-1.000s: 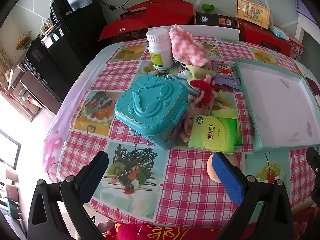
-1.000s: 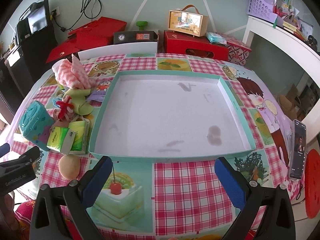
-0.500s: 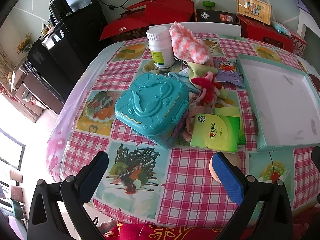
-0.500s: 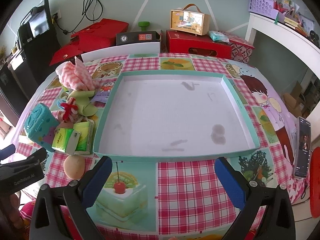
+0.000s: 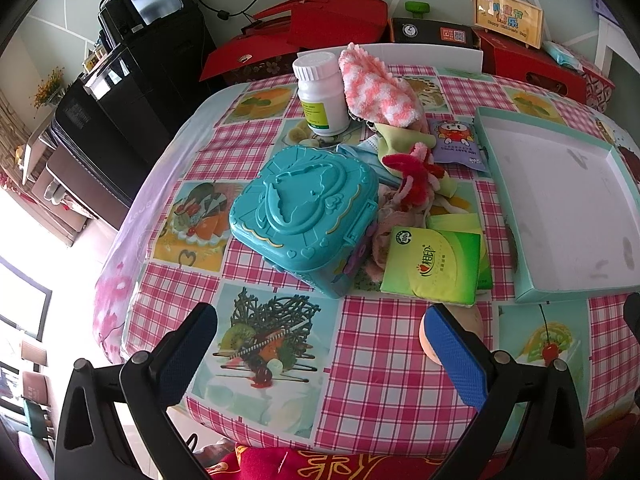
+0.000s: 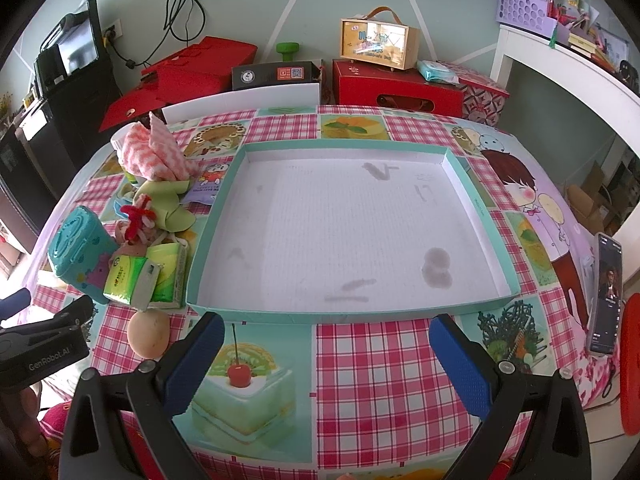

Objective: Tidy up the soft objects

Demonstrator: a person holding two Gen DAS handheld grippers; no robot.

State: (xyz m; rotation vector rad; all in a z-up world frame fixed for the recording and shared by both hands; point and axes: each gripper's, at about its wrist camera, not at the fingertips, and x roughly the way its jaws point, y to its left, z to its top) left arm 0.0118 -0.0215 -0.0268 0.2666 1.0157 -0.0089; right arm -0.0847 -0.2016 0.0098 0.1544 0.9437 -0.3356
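A pile of soft things lies left of the teal-rimmed tray [image 6: 476, 208], [image 5: 520, 236]: a pink-white fuzzy sock [image 5: 376, 92], [image 6: 156, 152], a green cloth [image 5: 400, 138], a red-pink yarn toy [image 5: 416, 172], [image 6: 138, 216], green tissue packs [image 5: 432, 266], [image 6: 140, 276] and a peach-coloured ball [image 6: 148, 334], [image 5: 428, 336]. My left gripper [image 5: 320, 348] is open and empty, hovering near the table's front edge before the teal plastic case [image 5: 304, 216]. My right gripper [image 6: 324, 360] is open and empty, in front of the tray.
A white pill bottle [image 5: 320, 96] and a purple wipes packet [image 5: 458, 144] stand behind the pile. A phone [image 6: 606, 292] lies at the table's right edge. Red boxes [image 6: 396, 84] and black cabinets [image 5: 132, 92] stand behind the table.
Both grippers have drawn back and risen slightly, so the table shows a little smaller and lower. Nothing on the table has moved. Both stay open.
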